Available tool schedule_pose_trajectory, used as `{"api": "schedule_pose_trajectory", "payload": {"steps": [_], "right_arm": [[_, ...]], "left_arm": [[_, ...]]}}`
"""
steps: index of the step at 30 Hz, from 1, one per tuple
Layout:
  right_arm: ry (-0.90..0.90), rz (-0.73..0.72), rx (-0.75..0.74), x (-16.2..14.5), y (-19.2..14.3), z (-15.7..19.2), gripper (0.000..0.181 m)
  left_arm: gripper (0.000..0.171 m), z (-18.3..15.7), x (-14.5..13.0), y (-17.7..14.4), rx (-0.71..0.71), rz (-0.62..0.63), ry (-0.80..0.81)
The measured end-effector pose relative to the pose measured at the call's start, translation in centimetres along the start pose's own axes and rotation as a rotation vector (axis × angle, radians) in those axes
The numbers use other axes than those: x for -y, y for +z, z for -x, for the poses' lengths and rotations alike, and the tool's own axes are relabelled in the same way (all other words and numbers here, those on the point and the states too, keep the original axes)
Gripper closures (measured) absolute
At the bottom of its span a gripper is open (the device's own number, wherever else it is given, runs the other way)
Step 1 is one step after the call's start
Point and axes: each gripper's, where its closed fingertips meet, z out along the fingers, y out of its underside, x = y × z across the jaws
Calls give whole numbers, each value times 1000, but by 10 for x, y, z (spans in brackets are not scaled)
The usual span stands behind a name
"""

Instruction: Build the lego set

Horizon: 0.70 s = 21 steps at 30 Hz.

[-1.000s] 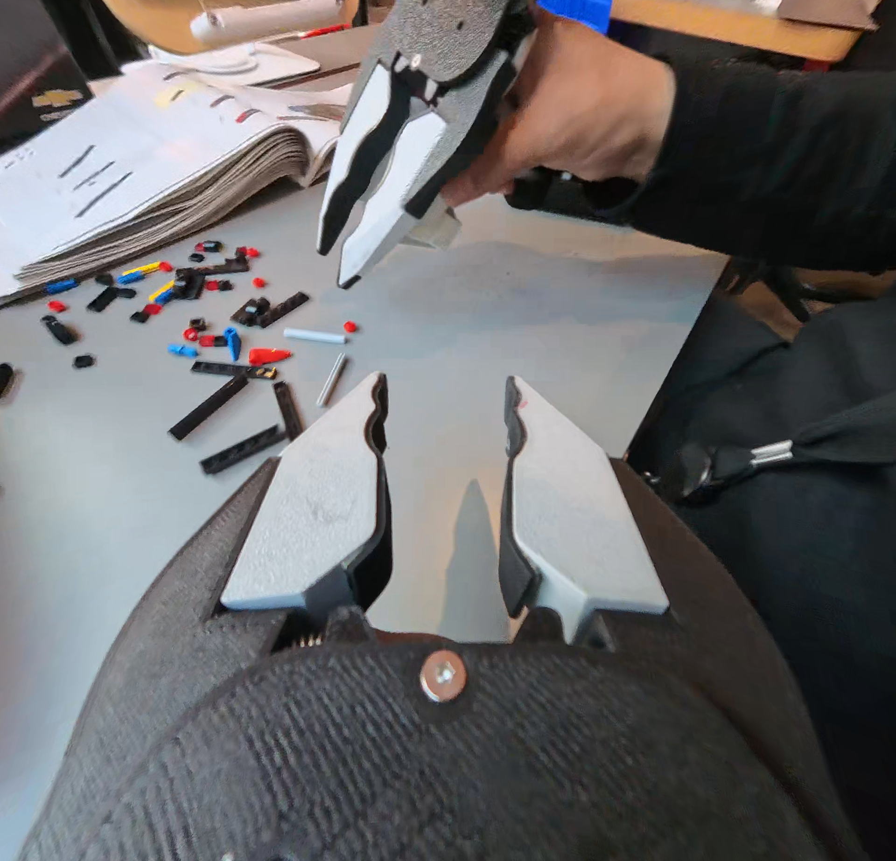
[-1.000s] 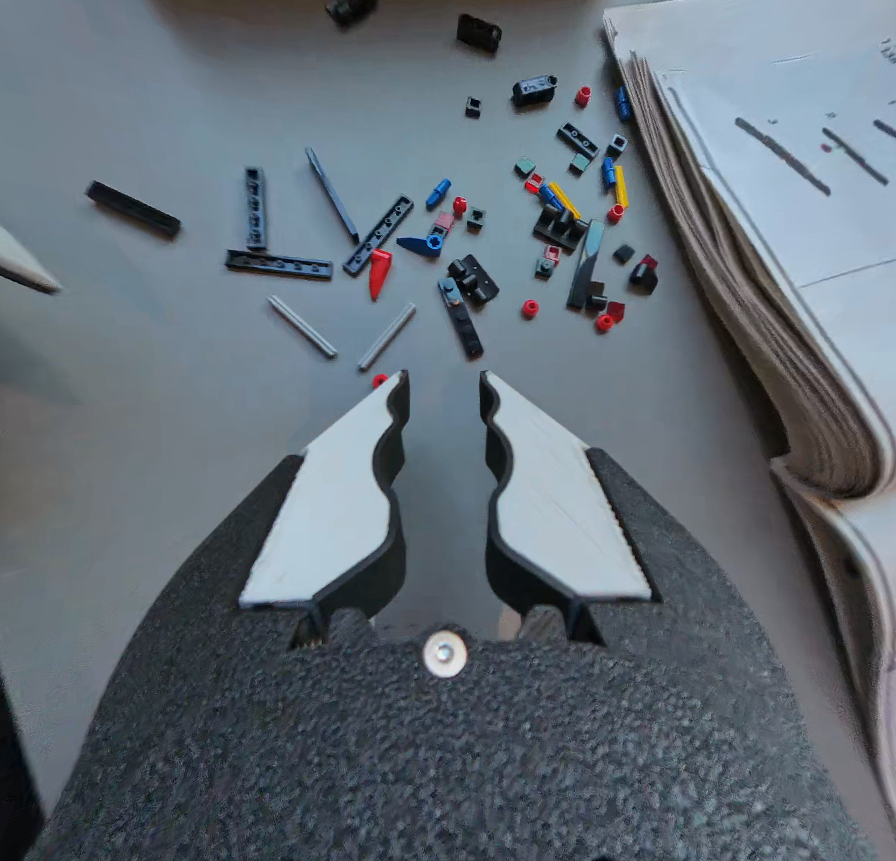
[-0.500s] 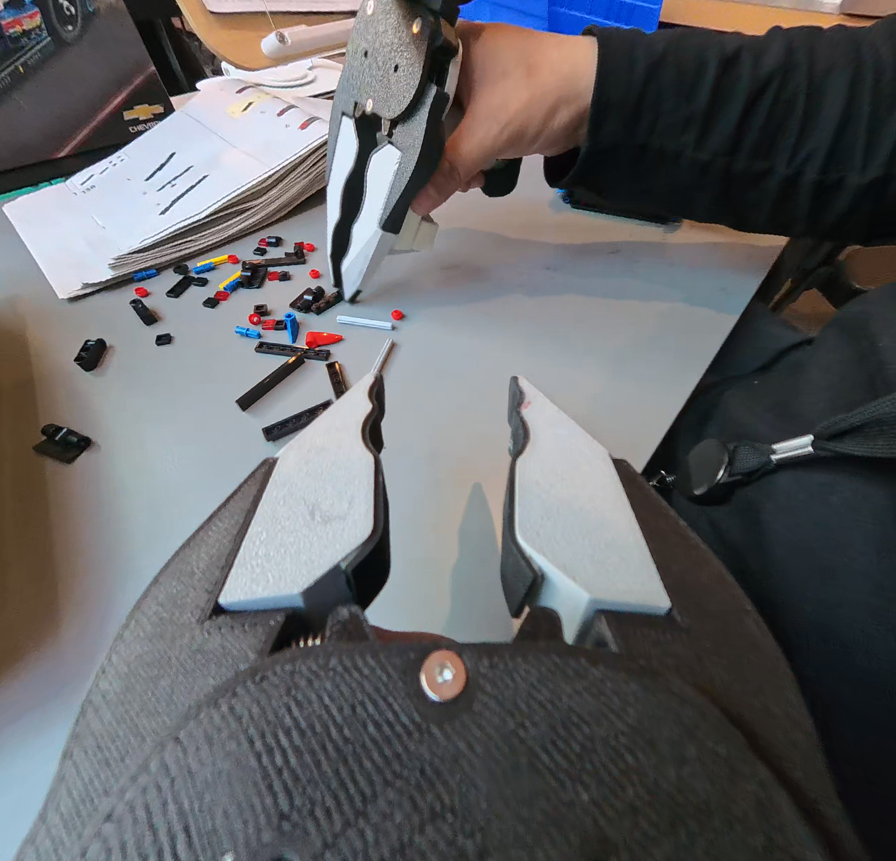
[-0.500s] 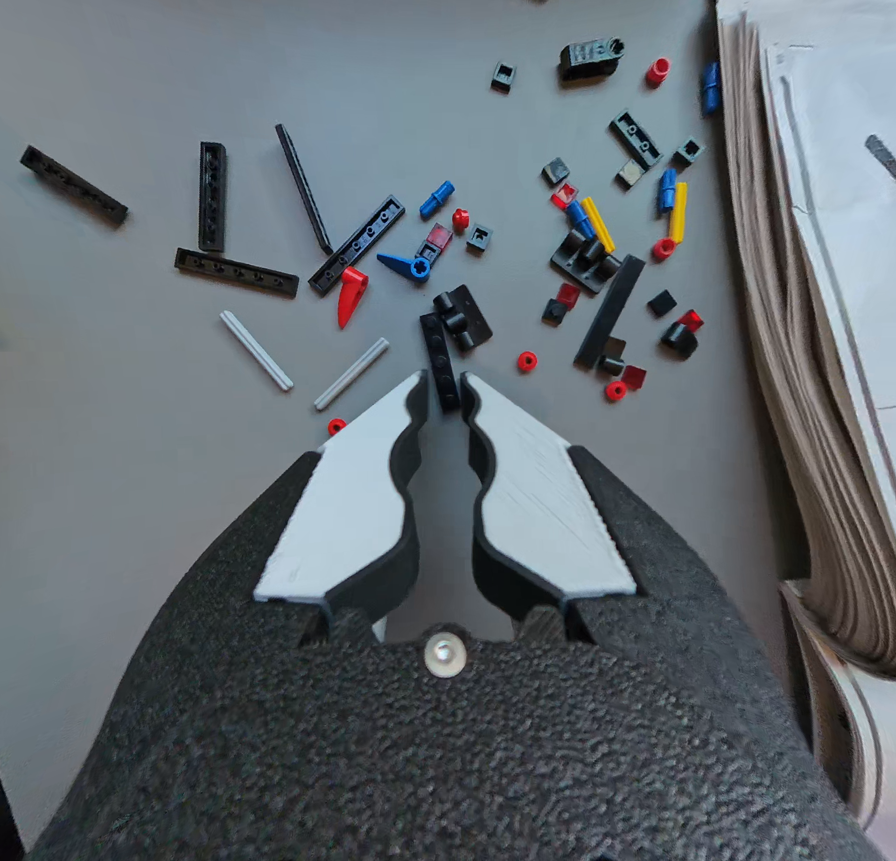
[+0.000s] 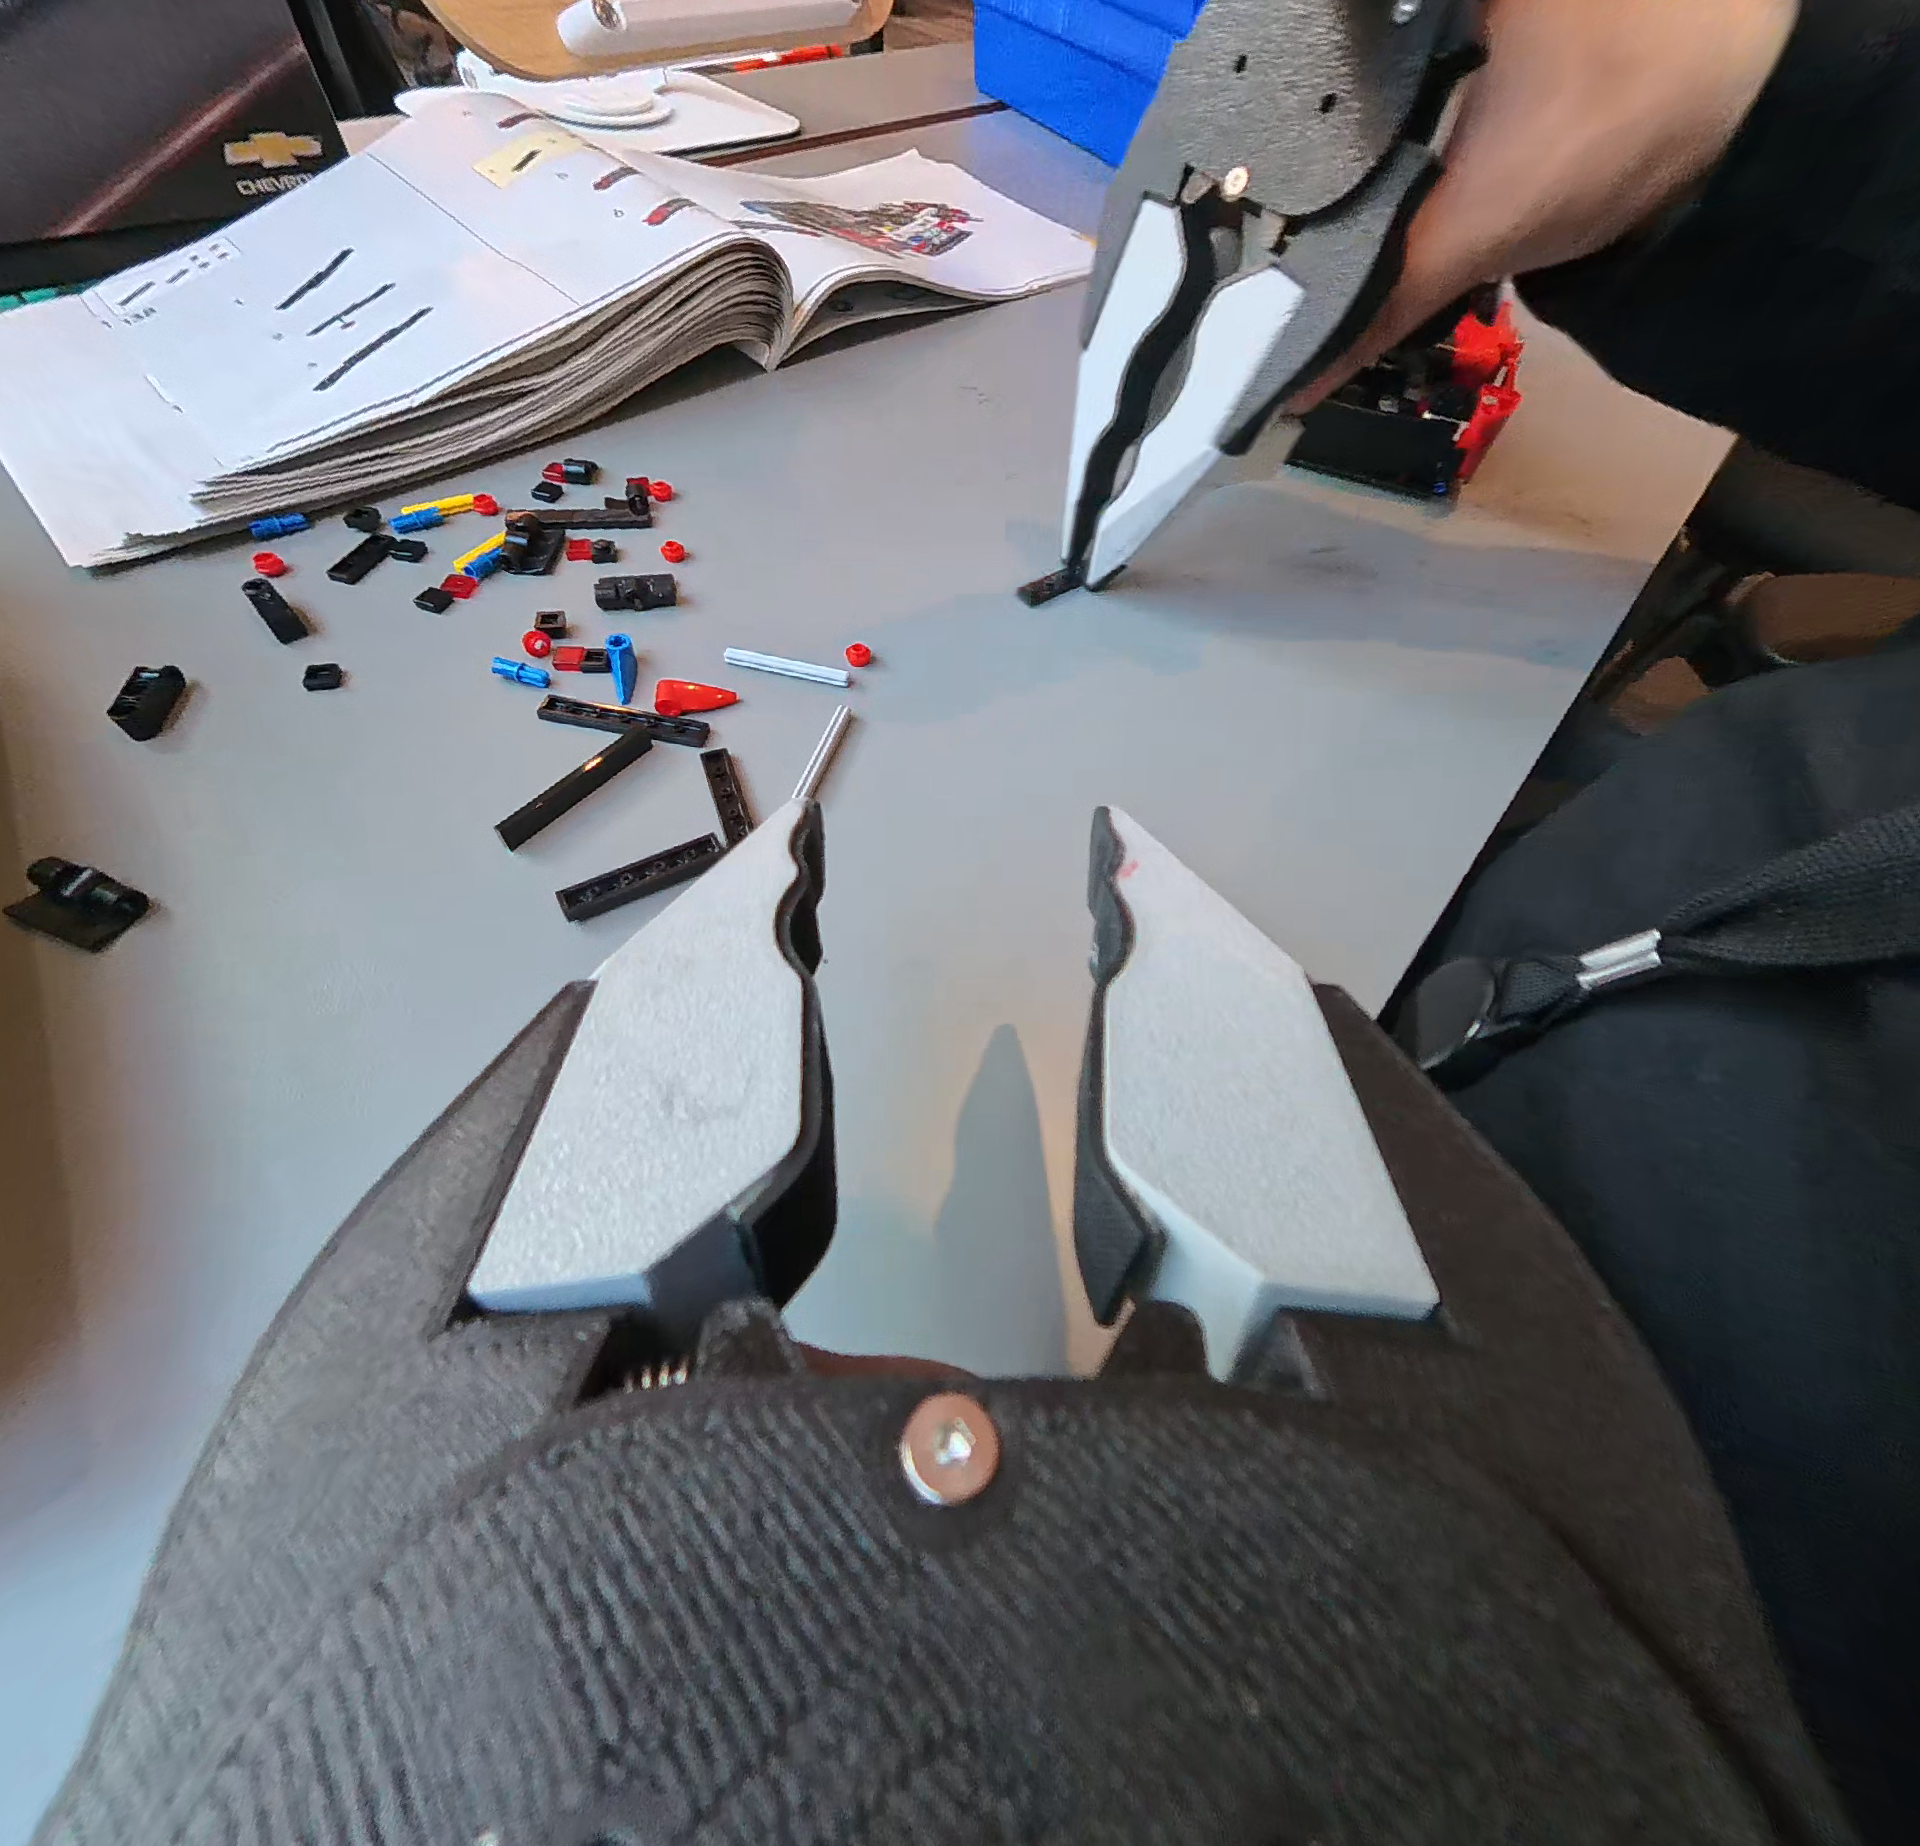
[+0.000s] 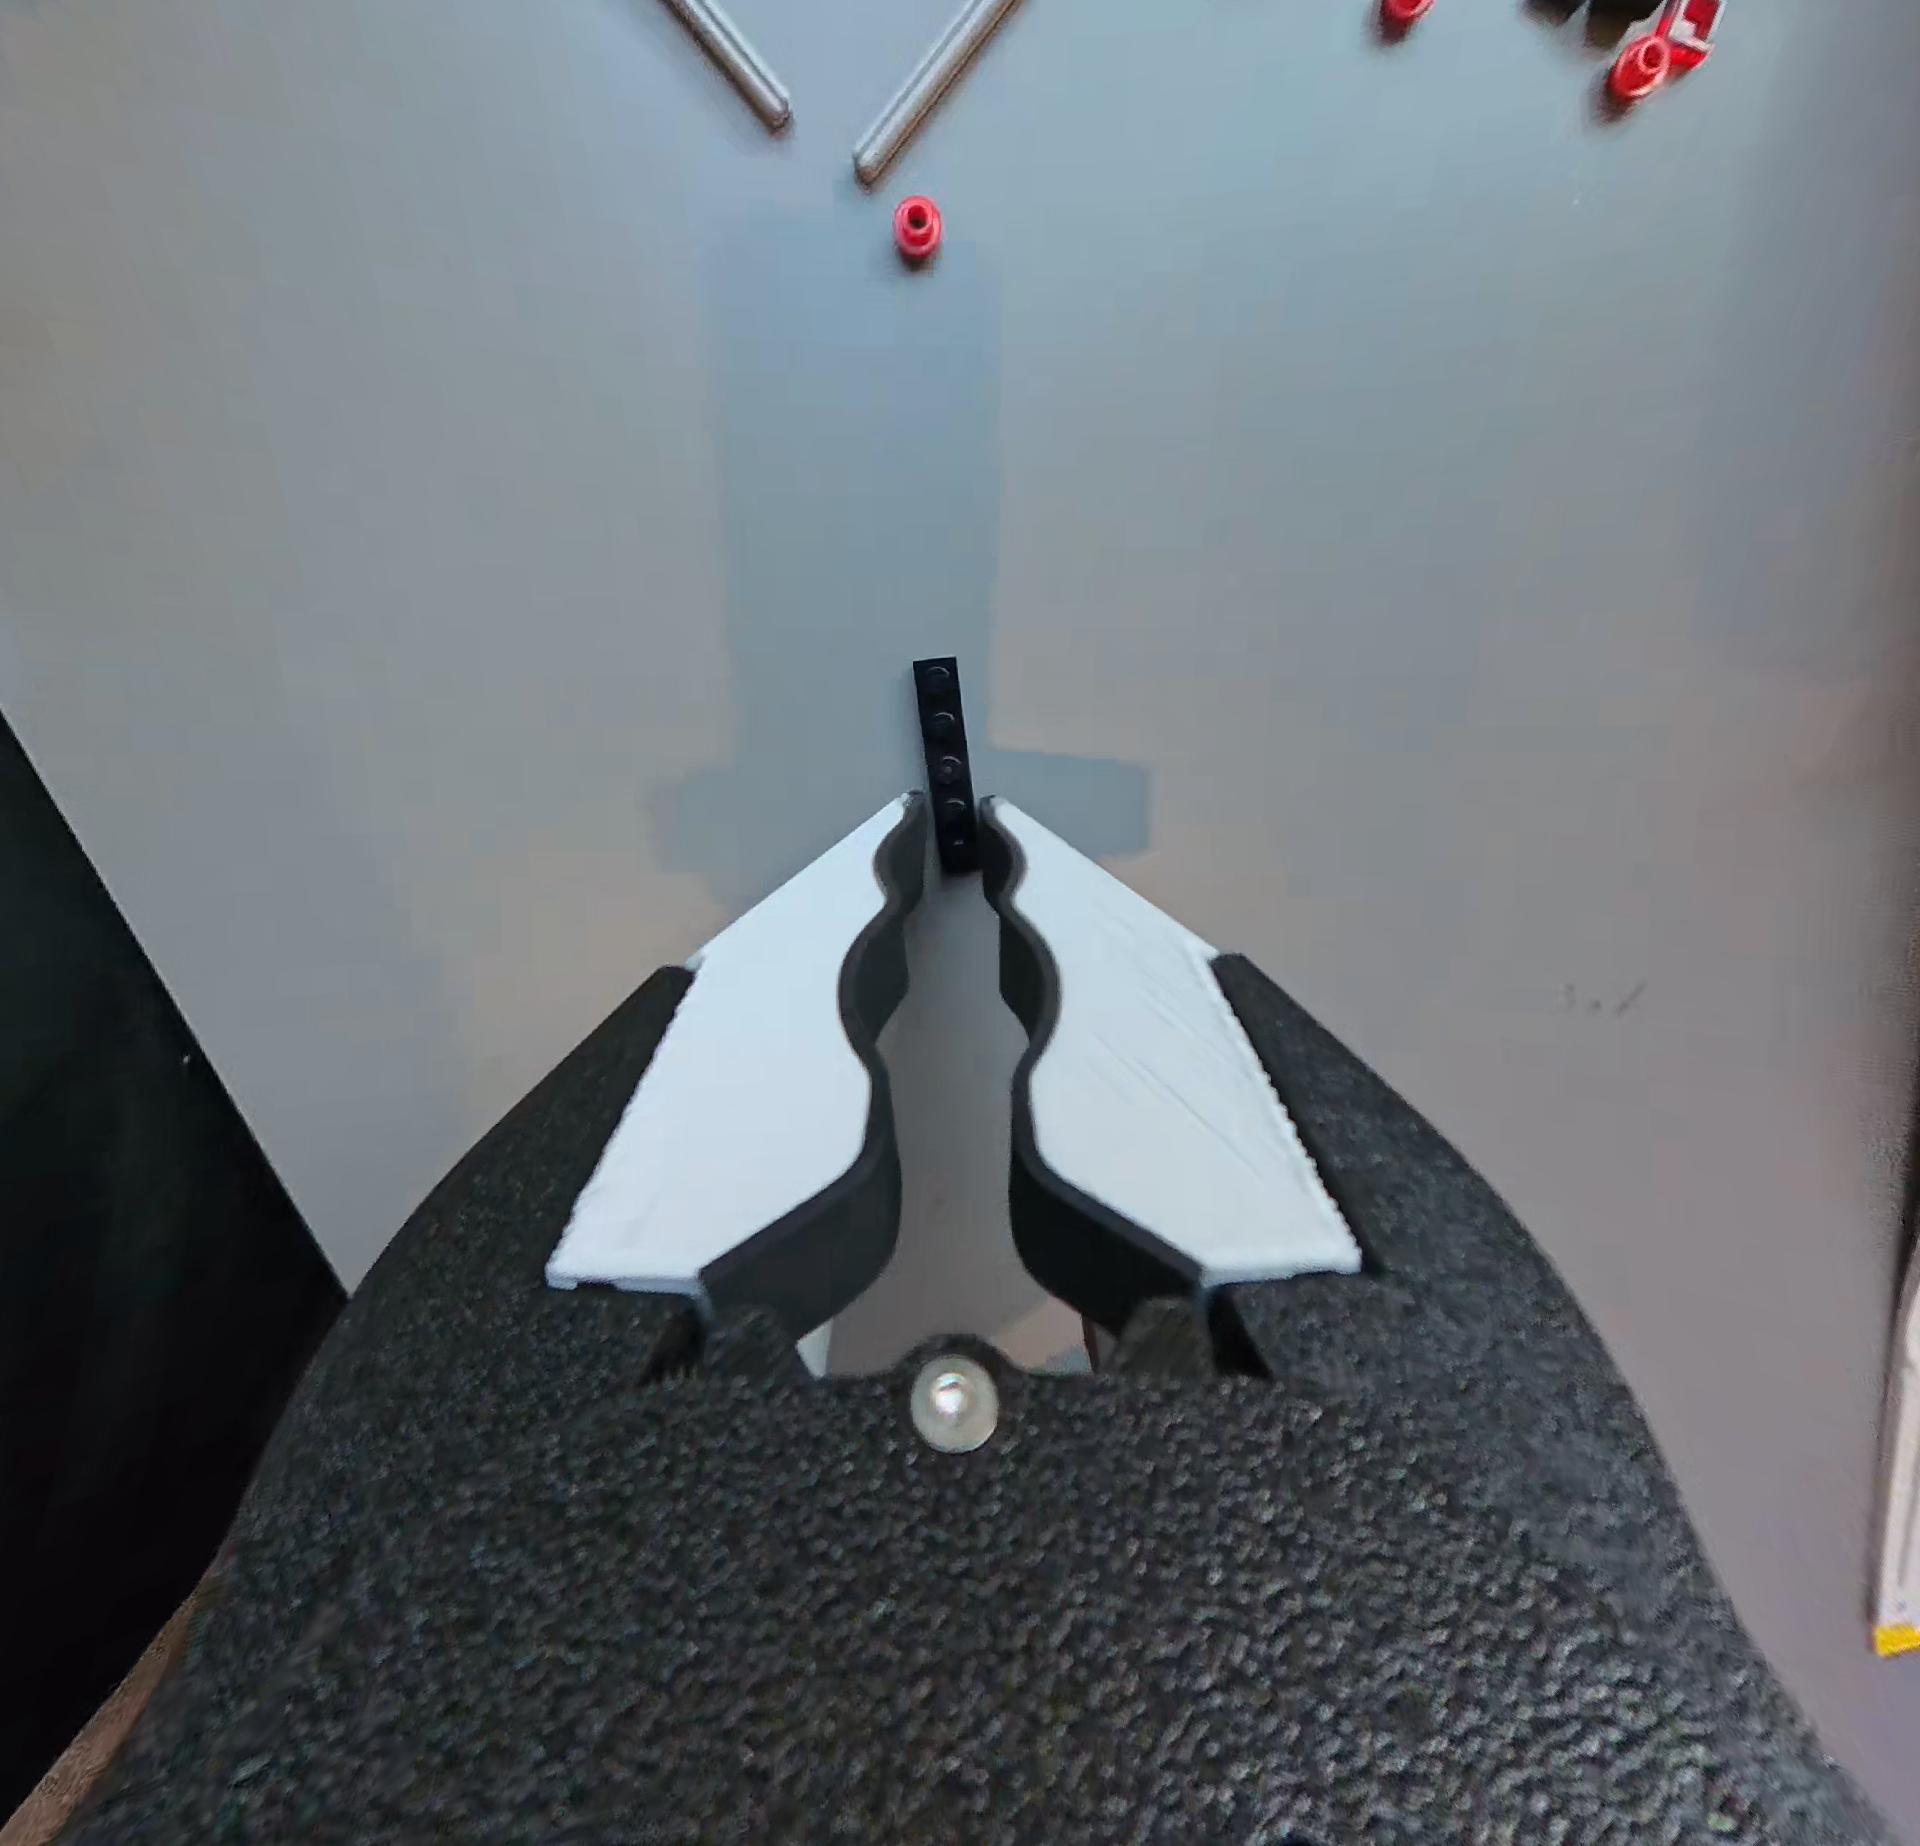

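Observation:
My right gripper [image 6: 951, 820] is shut on one end of a thin black studded plate [image 6: 943, 747]. In the left wrist view the right gripper [image 5: 1086, 575] points steeply down, with the plate [image 5: 1047, 587] at the grey table top, to the right of the loose pieces [image 5: 582, 591]. My left gripper [image 5: 951, 830] is open and empty, low over the table's near side. A partly built black and red model [image 5: 1423, 414] sits behind the hand that holds the right gripper.
An open instruction booklet [image 5: 416, 290] lies at the back left, with a dark box [image 5: 135, 82] and a blue bin [image 5: 1070, 40] behind it. Two grey axles [image 6: 696, 25] [image 6: 945, 56] and a red stud [image 6: 918, 227] lie beyond the plate. The table edge [image 5: 1538, 757] runs along the right. Tip to tip, the grippers are about 20 cm apart. Between my right fingertips and the red stud [image 6: 918, 227] there is roughly 9 cm. It turns up in the left wrist view [image 5: 860, 648] as well.
The right gripper closed on the black plate in the pile and moved it right, away from the other pieces. The left gripper stayed open.

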Motion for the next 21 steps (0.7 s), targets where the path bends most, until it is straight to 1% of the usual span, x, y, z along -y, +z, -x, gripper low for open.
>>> {"api": "schedule_pose_trajectory", "payload": {"steps": [2, 7, 9, 11, 14, 17, 18, 19, 21], "right_arm": [[14, -13, 14, -2, -2, 3, 162], [21, -125, 44, 13, -17, 7, 158], [19, -198, 21, 23, -29, 1, 158], [17, -303, -23, 34, -45, -9, 158], [24, -505, -94, 53, -74, -20, 158], [79, -754, -86, 73, -94, -9, 158], [78, -797, -78, 75, -93, -2, 158], [69, -808, -82, 74, -89, 3, 158], [39, -797, -106, 70, -77, 11, 159]], "left_arm": [[122, -1, 1, 2, -11, 2, -12], [121, 4, 7, 1, 19, 1, 25], [121, 9, 9, 0, 32, -5, 27], [120, 18, 9, -3, 55, 1, 16], [121, 35, 0, -11, 92, 65, 4], [124, 49, -11, -20, 132, 150, 41], [123, 53, -16, -22, 139, 183, 53], [123, 57, -21, -24, 148, 214, 60], [123, 61, -30, -25, 154, 257, 56]]}}
